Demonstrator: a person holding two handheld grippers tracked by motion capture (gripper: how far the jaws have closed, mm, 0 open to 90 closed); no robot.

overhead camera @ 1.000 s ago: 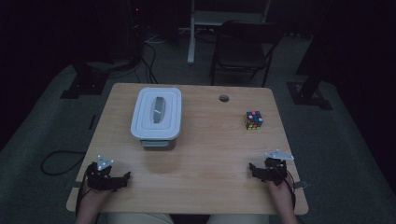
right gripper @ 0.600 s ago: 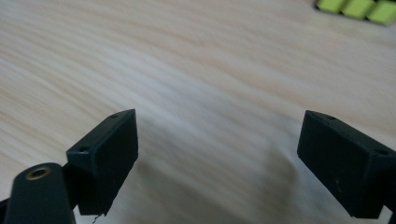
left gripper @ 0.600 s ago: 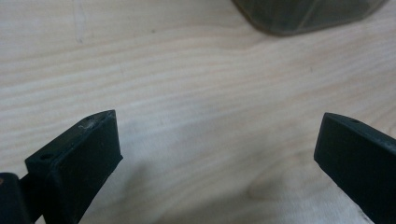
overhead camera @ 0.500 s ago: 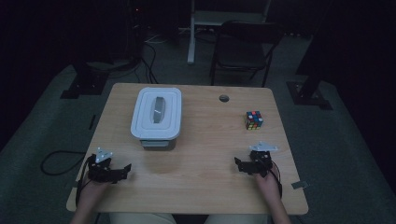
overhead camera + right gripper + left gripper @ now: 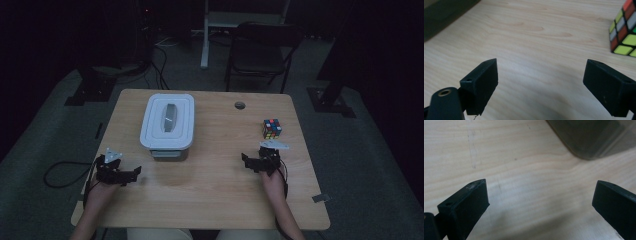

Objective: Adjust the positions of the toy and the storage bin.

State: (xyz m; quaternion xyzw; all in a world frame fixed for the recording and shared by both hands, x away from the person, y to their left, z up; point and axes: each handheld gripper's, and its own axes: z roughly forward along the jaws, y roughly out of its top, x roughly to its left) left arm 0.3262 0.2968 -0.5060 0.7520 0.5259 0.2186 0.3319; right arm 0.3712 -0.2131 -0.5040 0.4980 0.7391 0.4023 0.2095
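Since the earlier frame the right gripper (image 5: 254, 163) has moved forward and inward, toward the puzzle cube (image 5: 272, 128); left gripper (image 5: 131, 172) about unchanged. Both jaw pairs wide, empty. Cube sits near, ahead of the right gripper. Risk: a jaw tip nudges the cube away. The left gripper view shows the lidded box (image 5: 589, 137) corner close.

The rectangular light wooden table (image 5: 210, 200) has a smooth, pale, matt top with fine wavy grain lines and a few faint scuffs. The lidded grey-white plastic storage box (image 5: 167, 122) looks smooth with a soft sheen on its lid, and its lower wall appears translucent and smoky. The small multicoloured plastic puzzle cube (image 5: 272, 128) has glossy stickered faces set in black plastic. The black left gripper (image 5: 539, 202) and black right gripper (image 5: 541, 80) have matt, slightly dusty, hard plastic-looking jaws
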